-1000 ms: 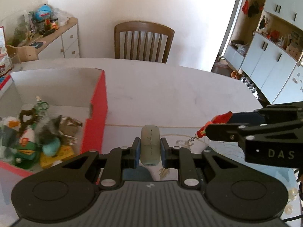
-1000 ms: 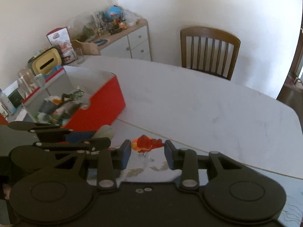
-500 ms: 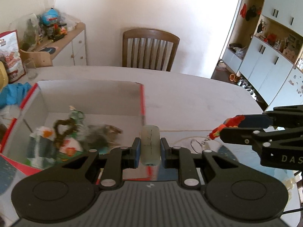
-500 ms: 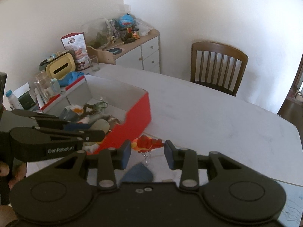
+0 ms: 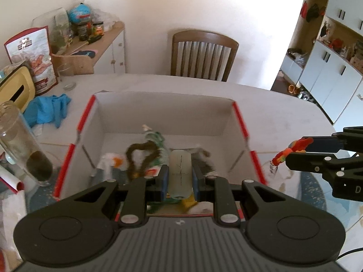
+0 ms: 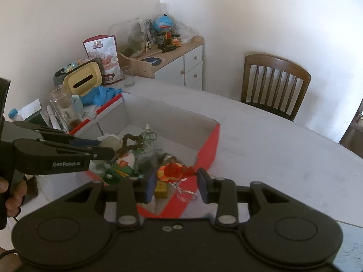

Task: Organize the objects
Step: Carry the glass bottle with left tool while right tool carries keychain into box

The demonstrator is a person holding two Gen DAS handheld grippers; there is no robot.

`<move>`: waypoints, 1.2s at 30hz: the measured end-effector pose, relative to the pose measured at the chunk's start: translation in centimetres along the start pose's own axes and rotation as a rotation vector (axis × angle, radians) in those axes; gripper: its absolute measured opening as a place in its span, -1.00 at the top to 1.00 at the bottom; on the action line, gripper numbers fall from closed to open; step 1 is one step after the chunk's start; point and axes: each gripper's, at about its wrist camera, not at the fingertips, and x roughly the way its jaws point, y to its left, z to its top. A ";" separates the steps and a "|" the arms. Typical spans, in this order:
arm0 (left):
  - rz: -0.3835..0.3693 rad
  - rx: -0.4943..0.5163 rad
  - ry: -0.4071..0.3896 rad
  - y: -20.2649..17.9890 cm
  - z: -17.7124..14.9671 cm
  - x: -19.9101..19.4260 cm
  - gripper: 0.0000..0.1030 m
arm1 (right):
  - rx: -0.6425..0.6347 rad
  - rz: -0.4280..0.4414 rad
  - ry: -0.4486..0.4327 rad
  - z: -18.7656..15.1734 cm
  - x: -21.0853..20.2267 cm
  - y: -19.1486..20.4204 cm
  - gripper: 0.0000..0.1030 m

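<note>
My left gripper is shut on a pale grey-green oblong object and holds it above the open red box, which holds several small items. In the right wrist view the left gripper hovers over the box. My right gripper is shut on a red and orange keychain toy with a metal ring hanging below, over the box's near right corner. It also shows in the left wrist view, right of the box.
A white table carries the box. A tall glass jar, a blue cloth and a yellow container stand left of the box. A wooden chair is behind the table, a cluttered sideboard at the wall.
Both grippers have moved left with their objects: the left one now sits over the box's inside, the right one has come over the box's corner.
</note>
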 end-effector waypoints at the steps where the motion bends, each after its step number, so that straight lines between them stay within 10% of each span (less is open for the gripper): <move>1: 0.001 0.001 0.004 0.5 0.0 0.1 0.59 | 0.000 0.000 0.001 0.1 0.3 0.3 0.29; 36: -0.027 0.115 0.147 2.4 2.1 10.4 0.59 | 0.004 0.009 0.186 -0.6 11.3 4.6 0.28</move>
